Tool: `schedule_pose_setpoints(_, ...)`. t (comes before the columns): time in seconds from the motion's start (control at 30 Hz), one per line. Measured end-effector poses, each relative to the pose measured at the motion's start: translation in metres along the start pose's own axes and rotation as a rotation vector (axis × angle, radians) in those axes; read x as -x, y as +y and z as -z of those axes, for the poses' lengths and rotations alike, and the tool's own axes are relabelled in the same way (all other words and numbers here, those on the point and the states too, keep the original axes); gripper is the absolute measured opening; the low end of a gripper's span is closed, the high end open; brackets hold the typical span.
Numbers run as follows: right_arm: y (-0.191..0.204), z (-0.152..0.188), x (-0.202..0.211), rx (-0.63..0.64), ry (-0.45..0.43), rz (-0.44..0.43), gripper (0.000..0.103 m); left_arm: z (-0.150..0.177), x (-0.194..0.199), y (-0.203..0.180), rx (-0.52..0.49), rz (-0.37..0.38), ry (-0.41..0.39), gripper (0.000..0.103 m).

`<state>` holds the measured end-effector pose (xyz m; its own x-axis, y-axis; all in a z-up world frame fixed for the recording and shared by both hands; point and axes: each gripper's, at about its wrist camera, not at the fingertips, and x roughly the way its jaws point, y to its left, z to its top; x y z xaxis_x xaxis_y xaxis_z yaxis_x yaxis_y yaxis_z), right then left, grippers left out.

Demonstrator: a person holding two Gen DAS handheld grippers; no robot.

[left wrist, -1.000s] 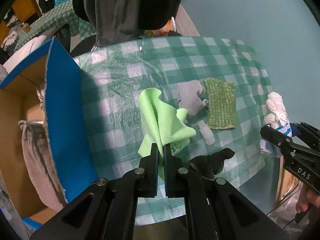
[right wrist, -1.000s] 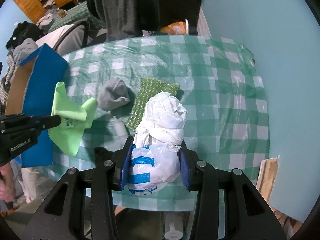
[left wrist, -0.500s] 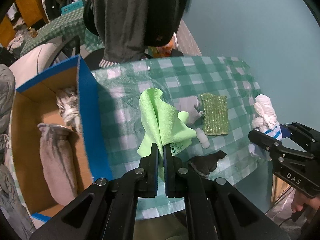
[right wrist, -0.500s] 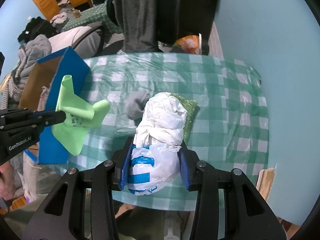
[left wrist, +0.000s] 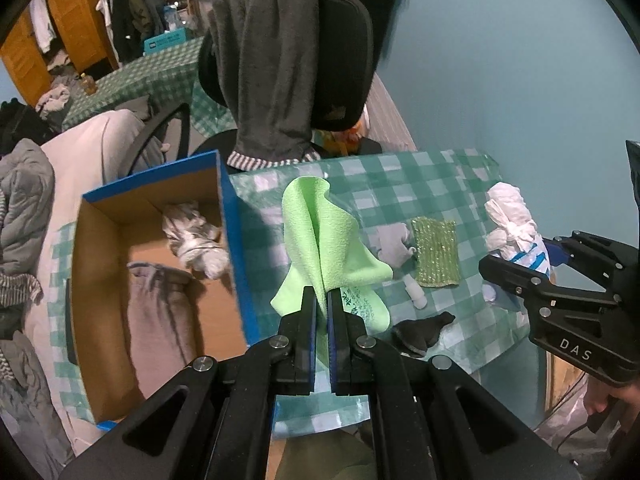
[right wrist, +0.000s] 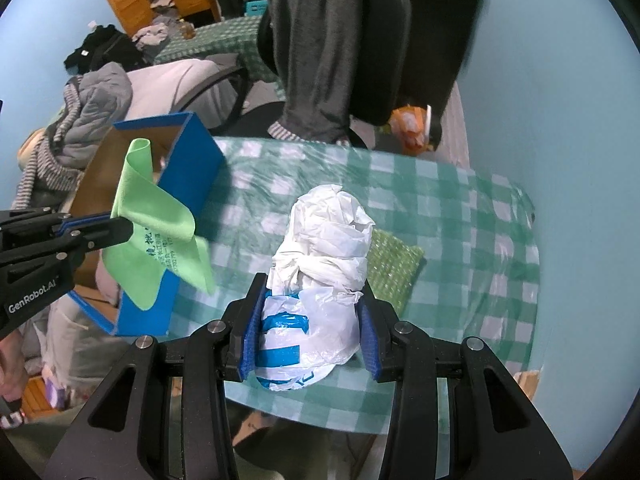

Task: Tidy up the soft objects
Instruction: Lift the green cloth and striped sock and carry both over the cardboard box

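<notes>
Matt fleecy green cloth [left wrist: 324, 236], crinkly glossy white plastic bag [right wrist: 320, 276], coarse glittery woven scrubber [left wrist: 436, 252] beside it, glossy film over checked desk [right wrist: 460, 216], raw brown cardboard box [left wrist: 120, 264].

dim indoor light | fisheye edges bowed (corners black) | background slightly blurred

**Colours on my two feeds**

I see a lime-green cloth [left wrist: 320, 240] with dark print, a white bag [right wrist: 320, 264] with blue stripes, and a green-and-white checked tablecloth [right wrist: 460, 208]. At nine o'clock, the box [left wrist: 234, 248] is blue outside, brown inside. The scrubbing pad [left wrist: 436, 252] is glittery green.
</notes>
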<state>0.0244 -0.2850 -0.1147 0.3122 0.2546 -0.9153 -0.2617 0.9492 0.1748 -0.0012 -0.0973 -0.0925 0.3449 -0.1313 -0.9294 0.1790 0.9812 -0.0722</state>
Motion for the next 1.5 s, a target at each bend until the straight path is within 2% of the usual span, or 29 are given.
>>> schedule_pose_setpoints(0.37,0.037,-0.025,0.008,0.078,-0.039,-0.047,0.041,0.007,0.021,0.032,0.067,-0.024,-0.039,0.004)
schedule_pose_setpoints(0.83,0.093,-0.050,-0.002,0.192,-0.053,-0.121,0.041,0.022,0.041,0.089,0.174,-0.078,-0.067,0.004)
schedule_pose_setpoints(1.5,0.178,-0.074,-0.039,0.296,-0.012,-0.225,0.041,0.047,0.033,0.161,0.278,-0.145,-0.029,0.004)
